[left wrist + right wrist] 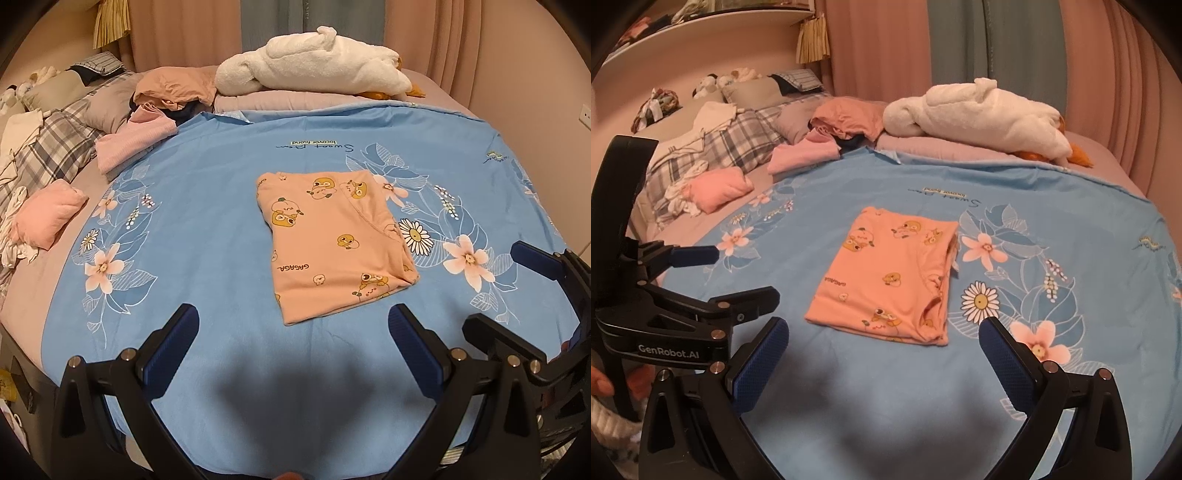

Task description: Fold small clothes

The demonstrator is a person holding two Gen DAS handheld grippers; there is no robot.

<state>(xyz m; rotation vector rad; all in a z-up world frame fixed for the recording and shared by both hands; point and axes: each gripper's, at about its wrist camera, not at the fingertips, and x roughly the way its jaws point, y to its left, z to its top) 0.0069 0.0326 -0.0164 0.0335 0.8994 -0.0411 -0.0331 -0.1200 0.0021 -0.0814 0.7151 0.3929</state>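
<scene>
A small peach garment with cartoon duck prints (330, 242) lies folded into a rectangle on the blue floral sheet (207, 206). It also shows in the right wrist view (890, 273). My left gripper (293, 325) is open and empty, held above the sheet just short of the garment's near edge. My right gripper (882, 338) is open and empty, near the garment's near edge. The right gripper shows at the right of the left wrist view (513, 284), and the left gripper at the left of the right wrist view (738, 273).
A folded pink piece (50, 216) and a pink top (135, 142) lie at the left beside plaid pillows (48, 147). A heap of clothes (173, 88) and a white plush goose (314, 62) lie at the far side. Curtains (424, 33) hang behind the bed.
</scene>
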